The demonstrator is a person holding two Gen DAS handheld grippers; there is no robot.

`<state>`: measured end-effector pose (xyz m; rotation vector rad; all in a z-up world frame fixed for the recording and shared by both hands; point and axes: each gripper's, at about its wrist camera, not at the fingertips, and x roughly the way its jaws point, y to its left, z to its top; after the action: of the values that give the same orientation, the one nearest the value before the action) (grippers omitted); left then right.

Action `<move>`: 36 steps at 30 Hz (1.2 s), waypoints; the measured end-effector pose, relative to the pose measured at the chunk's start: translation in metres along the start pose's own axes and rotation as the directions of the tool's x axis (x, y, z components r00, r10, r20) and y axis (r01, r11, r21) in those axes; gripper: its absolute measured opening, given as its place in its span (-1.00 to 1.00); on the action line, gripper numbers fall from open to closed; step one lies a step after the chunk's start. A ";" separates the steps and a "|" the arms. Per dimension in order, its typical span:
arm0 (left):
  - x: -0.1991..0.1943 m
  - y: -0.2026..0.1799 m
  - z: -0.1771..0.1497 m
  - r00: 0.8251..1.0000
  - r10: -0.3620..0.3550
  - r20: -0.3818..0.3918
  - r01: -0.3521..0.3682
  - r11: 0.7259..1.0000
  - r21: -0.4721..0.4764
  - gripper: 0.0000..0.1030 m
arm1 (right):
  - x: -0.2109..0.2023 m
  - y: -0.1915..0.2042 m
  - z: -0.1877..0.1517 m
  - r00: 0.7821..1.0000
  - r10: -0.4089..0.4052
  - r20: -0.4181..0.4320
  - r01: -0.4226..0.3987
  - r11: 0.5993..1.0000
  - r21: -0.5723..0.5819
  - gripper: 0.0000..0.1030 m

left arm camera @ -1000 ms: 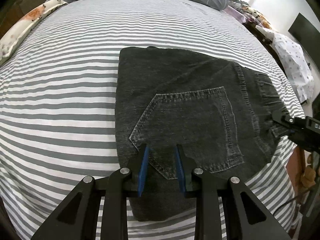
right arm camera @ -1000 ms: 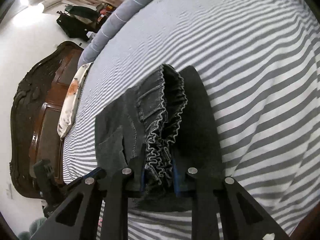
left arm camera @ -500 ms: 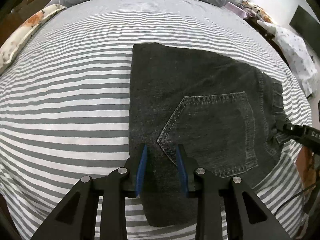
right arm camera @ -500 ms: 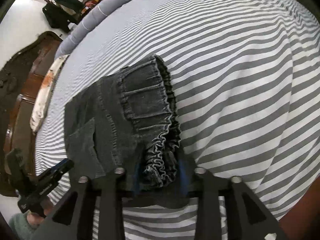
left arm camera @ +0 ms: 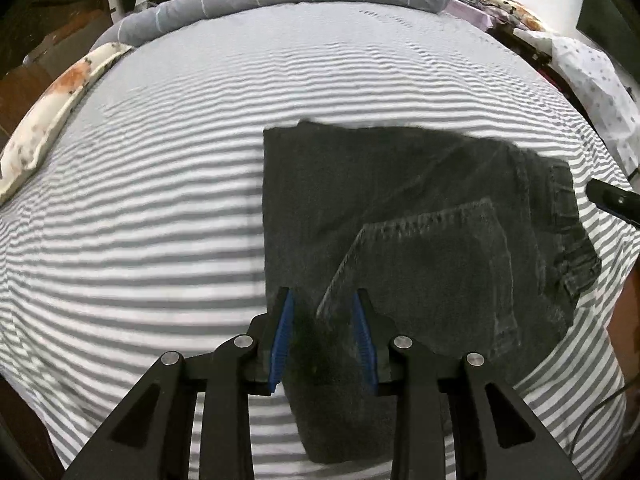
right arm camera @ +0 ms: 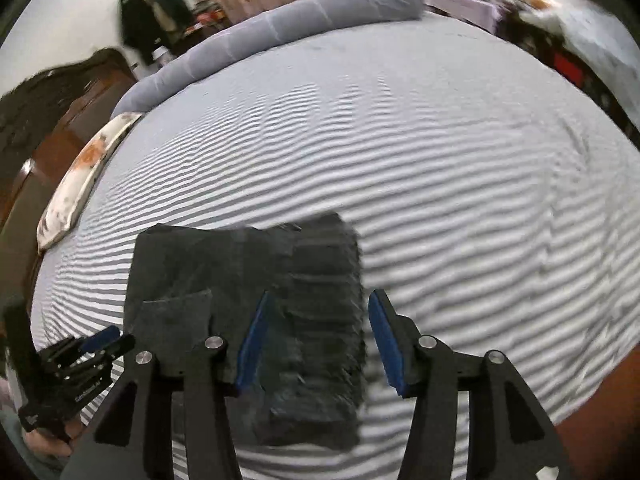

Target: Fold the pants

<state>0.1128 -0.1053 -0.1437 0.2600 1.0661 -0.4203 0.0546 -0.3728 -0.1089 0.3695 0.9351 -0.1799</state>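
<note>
1. Pants [left arm camera: 420, 240] lie folded, a compact dark block on the striped bed [left arm camera: 140, 200], pocket side up.
2. Left gripper [left arm camera: 323, 336]: fingers part-open over the pants' near-left edge, pinching nothing.
3. Right gripper [right arm camera: 316, 340]: jaws have just been opening, waistband below them, released.
4. Open bed beyond the pants on all sides.

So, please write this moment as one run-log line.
step: fold done | black jeans: folded on striped bed | left gripper: open | right gripper: just opened, released waistband

pants [right arm camera: 304, 320] motion-blurred, headboard [right arm camera: 48, 120] cut off
</note>
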 end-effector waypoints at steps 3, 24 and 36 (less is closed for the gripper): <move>0.004 -0.001 0.022 1.000 -0.003 0.021 0.003 1.000 -0.012 -0.31 | 0.015 0.012 0.009 0.999 -0.032 -0.021 0.030 0.998 -0.062 -0.06; 0.022 0.017 0.016 0.998 -0.053 -0.041 0.053 0.998 0.016 -0.22 | 0.029 0.002 -0.024 0.989 -0.057 -0.140 0.044 0.994 -0.096 0.16; 0.017 0.027 -0.036 0.989 -0.110 -0.102 0.104 0.993 -0.060 -0.19 | 0.022 -0.013 -0.073 0.973 0.014 -0.230 -0.022 0.999 -0.035 0.34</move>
<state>0.1032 -0.0700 -0.1753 0.1782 1.1967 -0.4772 0.0090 -0.3570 -0.1690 0.3691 1.1616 -0.1039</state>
